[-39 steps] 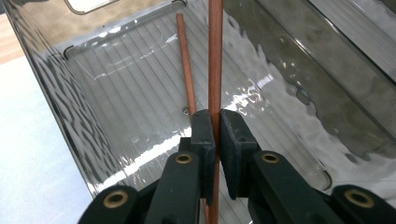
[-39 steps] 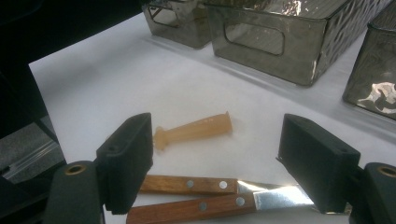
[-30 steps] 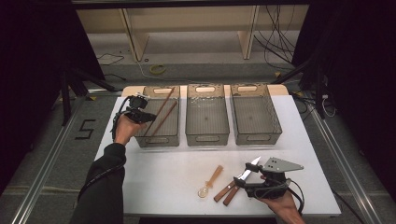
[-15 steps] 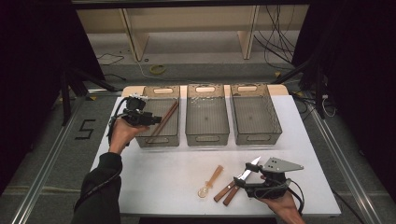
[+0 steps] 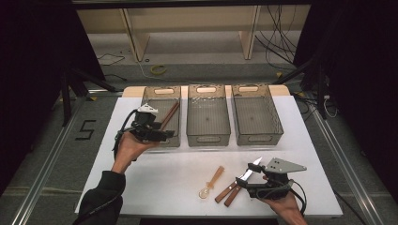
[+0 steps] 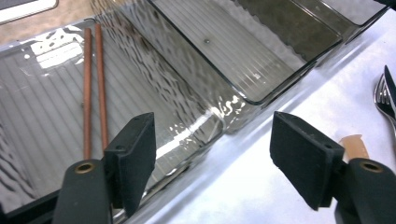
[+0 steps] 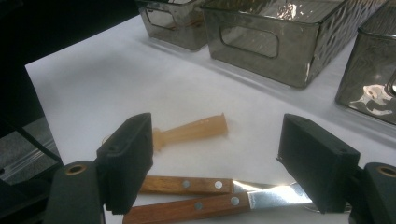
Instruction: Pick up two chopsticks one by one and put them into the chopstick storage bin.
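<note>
Chopsticks [image 6: 93, 88] lying side by side in leftmost of three clear bins [image 5: 162, 112], on white counter [image 5: 178, 178]; left tool [image 5: 162, 136] above that bin's near edge, jaws just been opening, now wide, nothing between. Right tool [image 7: 215, 163] at counter's near right, jaws wide, astride two wooden-handled knives [image 7: 196, 196], not gripping. Small amber plastic spoon [image 5: 212, 183] just left of knives

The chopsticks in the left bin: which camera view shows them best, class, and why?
The left gripper view: the chopsticks lie close up, side by side on the bin floor. The high view shows them small and slanted, partly behind the left gripper.
</note>
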